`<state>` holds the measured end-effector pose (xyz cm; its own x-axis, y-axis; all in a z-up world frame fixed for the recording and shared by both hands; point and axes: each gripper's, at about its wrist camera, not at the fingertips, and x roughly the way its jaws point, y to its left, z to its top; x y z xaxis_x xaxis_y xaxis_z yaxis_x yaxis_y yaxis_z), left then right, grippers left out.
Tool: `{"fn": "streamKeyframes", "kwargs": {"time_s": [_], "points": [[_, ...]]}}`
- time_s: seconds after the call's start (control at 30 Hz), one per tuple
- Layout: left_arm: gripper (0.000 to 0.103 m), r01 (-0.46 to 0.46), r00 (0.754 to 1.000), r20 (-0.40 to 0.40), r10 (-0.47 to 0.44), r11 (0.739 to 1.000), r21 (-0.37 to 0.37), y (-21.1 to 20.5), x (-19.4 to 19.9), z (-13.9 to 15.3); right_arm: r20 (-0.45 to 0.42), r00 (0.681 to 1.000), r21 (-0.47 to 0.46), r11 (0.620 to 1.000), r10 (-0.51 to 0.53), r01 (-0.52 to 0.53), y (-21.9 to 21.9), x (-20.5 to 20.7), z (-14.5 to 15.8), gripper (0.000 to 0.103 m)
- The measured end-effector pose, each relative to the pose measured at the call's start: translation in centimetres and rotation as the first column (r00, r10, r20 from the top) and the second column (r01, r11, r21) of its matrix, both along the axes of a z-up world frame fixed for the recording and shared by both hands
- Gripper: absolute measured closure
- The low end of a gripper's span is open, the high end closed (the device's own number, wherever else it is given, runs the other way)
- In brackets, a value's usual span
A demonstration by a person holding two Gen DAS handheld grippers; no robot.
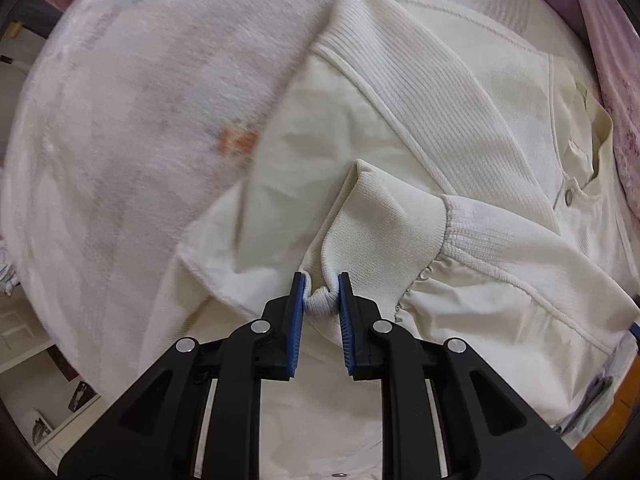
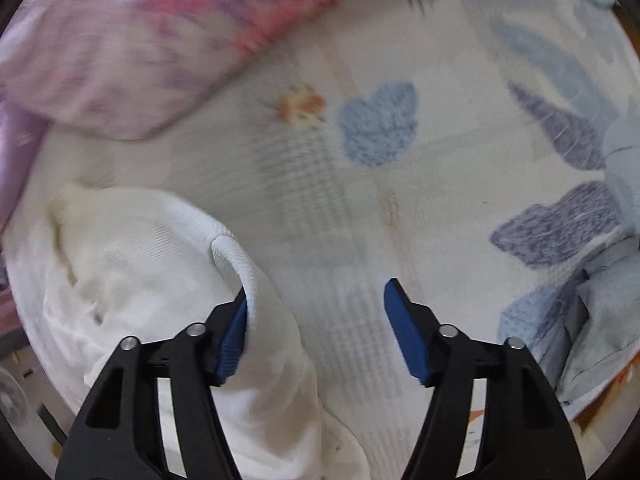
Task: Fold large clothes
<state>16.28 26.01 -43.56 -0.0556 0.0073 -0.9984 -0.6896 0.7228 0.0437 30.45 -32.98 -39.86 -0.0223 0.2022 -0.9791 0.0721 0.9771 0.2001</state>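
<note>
A cream-white jacket [image 1: 460,128] with ribbed hem and cuffs lies spread on a pale patterned bedsheet [image 1: 120,140]. My left gripper [image 1: 322,294] points down and is shut on the ribbed sleeve cuff [image 1: 320,300], which is bunched between its blue pads; the sleeve [image 1: 400,220] runs up and to the right over the jacket body. In the right wrist view, my right gripper [image 2: 318,320] stands open above the sheet. A ribbed edge of the jacket [image 2: 256,276] lies against its left pad [image 2: 234,332], but nothing is pinched.
A pink and purple floral quilt [image 2: 132,52] is bunched along the top left of the right wrist view, and also at the right edge [image 1: 612,80] of the left wrist view. Pale blue folded cloth [image 2: 600,320] lies at the right. The bedsheet [image 2: 360,200] carries blue leaf prints.
</note>
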Motion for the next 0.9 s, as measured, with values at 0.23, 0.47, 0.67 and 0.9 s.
{"fn": "streamKeyframes", "kwargs": {"time_s": [0.23,0.47,0.67,0.9], "points": [[0.086,-0.018,1.000,-0.013,0.019,0.999,0.031,0.3,-0.9,0.9,0.205,0.966,0.074,0.986,-0.159,0.146,-1.6,-4.6,4.0,0.021],[0.086,0.015,0.999,-0.031,-0.013,0.998,0.067,-0.6,-0.1,0.1,0.020,0.998,0.084,0.995,0.057,-0.058,4.0,-2.9,-5.5,0.103],[0.086,0.000,1.000,-0.021,0.001,0.998,0.057,-0.9,-0.3,-0.3,-0.005,0.998,0.162,0.985,-0.056,0.056,1.0,-2.2,-5.5,0.102],[0.086,0.053,0.999,-0.017,-0.052,0.996,0.077,-1.5,-1.2,-0.7,-0.164,0.980,0.158,0.984,0.111,-0.085,0.7,-12.7,-4.3,0.103]]}}
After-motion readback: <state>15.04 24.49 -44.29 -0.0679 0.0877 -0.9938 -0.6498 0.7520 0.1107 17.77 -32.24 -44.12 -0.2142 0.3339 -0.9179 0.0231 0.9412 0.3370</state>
